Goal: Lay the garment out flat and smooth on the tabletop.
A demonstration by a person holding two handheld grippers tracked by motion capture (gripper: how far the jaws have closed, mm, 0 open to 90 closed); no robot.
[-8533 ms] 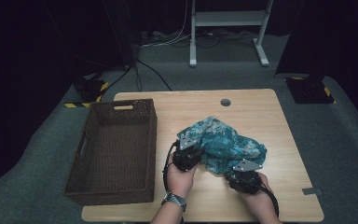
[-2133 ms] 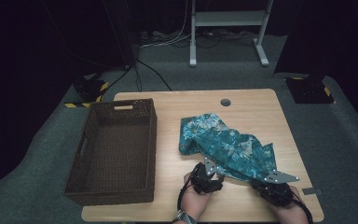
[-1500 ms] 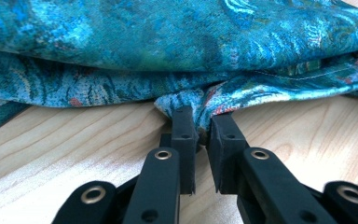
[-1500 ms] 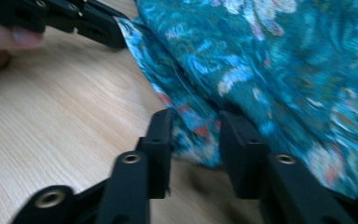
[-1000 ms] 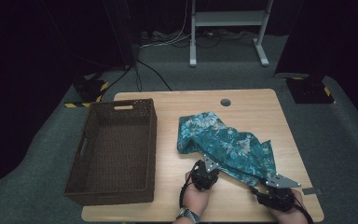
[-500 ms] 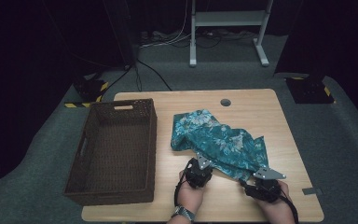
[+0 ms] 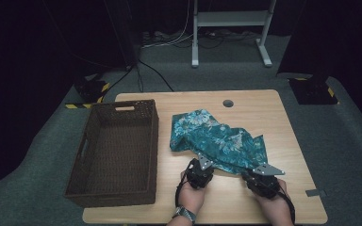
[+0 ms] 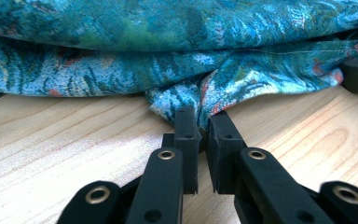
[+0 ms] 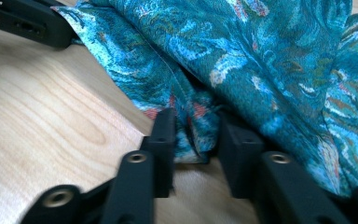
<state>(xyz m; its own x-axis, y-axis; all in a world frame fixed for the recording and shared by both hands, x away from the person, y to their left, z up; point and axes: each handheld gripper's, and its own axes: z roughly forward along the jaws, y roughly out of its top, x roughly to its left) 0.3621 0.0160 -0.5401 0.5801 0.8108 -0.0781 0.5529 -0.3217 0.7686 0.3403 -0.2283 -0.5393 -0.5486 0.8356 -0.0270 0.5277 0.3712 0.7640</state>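
A teal flower-print cloth (image 7: 217, 139) lies crumpled on the wooden table (image 7: 264, 108), right of the basket. My left gripper (image 7: 201, 164) sits at the cloth's near edge; in the left gripper view its jaws (image 8: 203, 123) stand almost together and pinch a small fold of cloth (image 8: 200, 100). My right gripper (image 7: 247, 173) is at the near right corner of the cloth. Its jaws (image 9: 193, 126) have just been closing, and a bunched hem of cloth (image 9: 191, 135) fills the gap between them. Both grippers rest low on the table top.
A dark woven basket (image 7: 118, 107) with nothing in it stands on the left half of the table. A round cable hole (image 7: 227, 103) is at the far edge. Bare wood lies along the near edge, where the person's hands rest. Beyond are carpet and a stand's legs (image 7: 195, 47).
The cloth has slid left, toward the basket, with both grippers at its near edge. The right gripper has moved left along that edge and its jaws have narrowed on the hem.
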